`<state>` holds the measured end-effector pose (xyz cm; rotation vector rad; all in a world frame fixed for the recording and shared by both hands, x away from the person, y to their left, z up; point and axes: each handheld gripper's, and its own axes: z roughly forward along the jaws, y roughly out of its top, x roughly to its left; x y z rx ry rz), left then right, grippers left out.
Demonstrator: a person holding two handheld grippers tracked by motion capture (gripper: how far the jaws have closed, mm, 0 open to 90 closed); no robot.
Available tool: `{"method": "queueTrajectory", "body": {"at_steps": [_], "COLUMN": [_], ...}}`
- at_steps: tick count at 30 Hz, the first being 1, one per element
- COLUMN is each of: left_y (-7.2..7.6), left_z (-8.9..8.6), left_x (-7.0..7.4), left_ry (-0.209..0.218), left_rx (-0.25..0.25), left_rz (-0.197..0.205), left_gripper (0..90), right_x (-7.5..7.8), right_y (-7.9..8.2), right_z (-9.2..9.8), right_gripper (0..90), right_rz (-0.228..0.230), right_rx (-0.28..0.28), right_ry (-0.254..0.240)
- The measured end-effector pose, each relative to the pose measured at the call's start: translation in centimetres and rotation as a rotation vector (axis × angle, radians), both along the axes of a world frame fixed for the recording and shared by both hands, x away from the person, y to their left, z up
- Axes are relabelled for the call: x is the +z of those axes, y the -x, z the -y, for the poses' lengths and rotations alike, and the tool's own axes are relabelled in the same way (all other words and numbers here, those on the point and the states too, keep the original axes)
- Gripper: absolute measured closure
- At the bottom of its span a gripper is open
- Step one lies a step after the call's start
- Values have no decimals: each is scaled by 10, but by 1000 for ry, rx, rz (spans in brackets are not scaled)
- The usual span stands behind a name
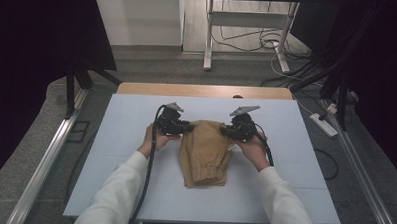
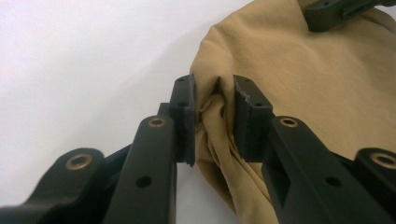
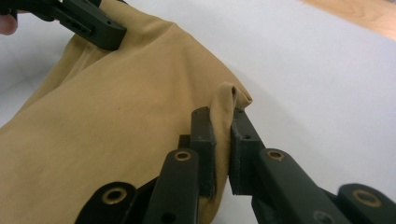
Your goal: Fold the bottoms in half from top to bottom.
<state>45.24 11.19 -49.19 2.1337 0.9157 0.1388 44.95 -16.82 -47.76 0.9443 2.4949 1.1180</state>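
Observation:
A tan folded garment [image 1: 205,152] lies in the middle of the white table [image 1: 125,139], its elastic cuffs toward the person. My left gripper [image 1: 185,126] is shut on the garment's far left corner; in the left gripper view the tan cloth [image 2: 327,79] bunches between the black jaws of my left gripper [image 2: 214,100]. My right gripper [image 1: 225,130] is shut on the far right corner, and the right gripper view shows a fold of the cloth [image 3: 116,116] pinched where my right gripper [image 3: 223,114] closes. Both held corners are raised slightly off the table.
A wooden strip [image 1: 204,90] runs along the table's far edge. Metal rails [image 1: 44,161] flank the table on the floor. A stand's legs [image 1: 208,37] and cables [image 1: 249,41] sit beyond, with a power strip [image 1: 324,125] at the right.

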Motion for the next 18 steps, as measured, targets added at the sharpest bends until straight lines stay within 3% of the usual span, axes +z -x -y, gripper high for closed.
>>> {"method": "queueTrajectory", "body": {"at_steps": [10,11,14,18], "left_y": [-21,-21,-20,-13], "left_z": [6,6,7,2], "left_x": [4,3,3,6], "left_ry": [-57,-62,-79,-69], "left_rx": [49,58,83,89], "left_rz": [6,9,1,-2], "left_gripper": [675,630,328,284], "right_x": [-1,-2,-5,-1], "right_y": [-26,-28,-29,-27], "right_z": [-5,-5,-4,2], "right_gripper": [821,796,522,432], "right_rz": [3,-6,6,4], "right_rx": [-51,-53,-86,-121], "right_ry": [9,13,21,-5]}}
